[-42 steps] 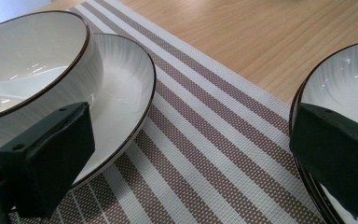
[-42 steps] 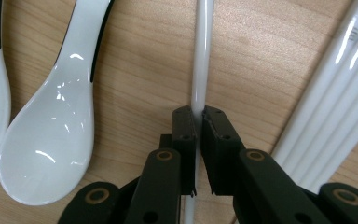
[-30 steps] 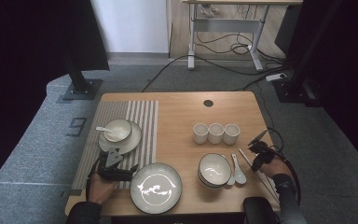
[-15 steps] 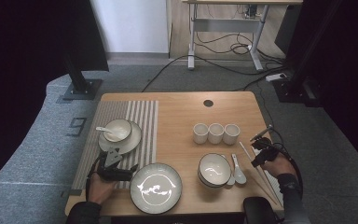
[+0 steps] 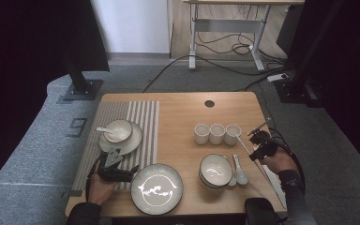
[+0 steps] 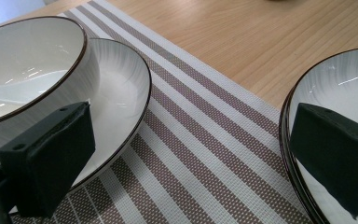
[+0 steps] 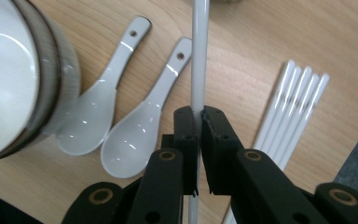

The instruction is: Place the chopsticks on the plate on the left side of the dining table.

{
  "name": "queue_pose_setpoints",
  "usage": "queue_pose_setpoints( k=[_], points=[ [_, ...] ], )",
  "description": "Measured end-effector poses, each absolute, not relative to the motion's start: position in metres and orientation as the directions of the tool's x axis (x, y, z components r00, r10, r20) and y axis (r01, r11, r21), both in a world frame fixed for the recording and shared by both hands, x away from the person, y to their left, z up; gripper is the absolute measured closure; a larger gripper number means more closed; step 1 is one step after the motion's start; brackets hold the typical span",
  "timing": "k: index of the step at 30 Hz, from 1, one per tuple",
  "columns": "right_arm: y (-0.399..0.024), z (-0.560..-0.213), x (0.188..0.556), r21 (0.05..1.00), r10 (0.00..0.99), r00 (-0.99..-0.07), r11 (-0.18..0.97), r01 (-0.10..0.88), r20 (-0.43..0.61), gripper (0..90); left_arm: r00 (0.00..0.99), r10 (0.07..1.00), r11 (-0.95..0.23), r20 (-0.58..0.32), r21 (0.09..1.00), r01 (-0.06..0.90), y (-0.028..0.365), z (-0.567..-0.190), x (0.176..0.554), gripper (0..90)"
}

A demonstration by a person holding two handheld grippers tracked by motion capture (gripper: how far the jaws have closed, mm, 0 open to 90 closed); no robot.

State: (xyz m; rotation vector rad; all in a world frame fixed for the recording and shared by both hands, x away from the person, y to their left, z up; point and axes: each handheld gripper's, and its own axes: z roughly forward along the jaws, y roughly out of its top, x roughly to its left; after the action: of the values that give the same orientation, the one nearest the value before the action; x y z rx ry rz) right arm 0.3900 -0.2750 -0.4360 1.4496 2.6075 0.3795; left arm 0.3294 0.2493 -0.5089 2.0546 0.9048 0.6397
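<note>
A wooden table (image 5: 183,117) stands on grey carpet, with a desk frame and loose cables on the floor at twelve o'clock and black stands at ten and two.

At the table's nine o'clock a striped placemat (image 5: 143,122) carries a bowl on a plate (image 5: 120,135) with a spoon in it. Just below, at seven o'clock, the left gripper (image 5: 117,174) rests low on the mat with its jaws apart and nothing between them, the bowl's plate on one side and the large plate (image 5: 157,188) on the other. Three small cups (image 5: 216,133) sit in a row right of centre. At five o'clock are stacked bowls (image 5: 215,170) with two spoons (image 7: 121,121) just beside them.

At four o'clock the right gripper (image 5: 261,146) is clamped on a single white chopstick (image 7: 199,56), lifted off the wood; the remaining chopsticks (image 7: 291,109) lie together near the right edge.

The step looks like carrying this chopstick to a place setting. The grip sits near one end, so the long free end will swing: best kept level, moved slowly, passed above the cups and spoons rather than between them, and lowered flat before the jaws release.
</note>
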Motion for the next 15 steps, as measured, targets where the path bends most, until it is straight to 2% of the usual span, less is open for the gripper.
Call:
queue_pose_setpoints(
  k=[15],
  points=[
    [-0.248, -0.41, 0.394, 0.295, 0.778, -0.628, 0.605, 0.739, -0.021, 84.7, 0.633, 0.766, -0.43, 0.111, 0.82, 0.377, 0.248, -0.507, 0.329, 0.2]
  ],
)
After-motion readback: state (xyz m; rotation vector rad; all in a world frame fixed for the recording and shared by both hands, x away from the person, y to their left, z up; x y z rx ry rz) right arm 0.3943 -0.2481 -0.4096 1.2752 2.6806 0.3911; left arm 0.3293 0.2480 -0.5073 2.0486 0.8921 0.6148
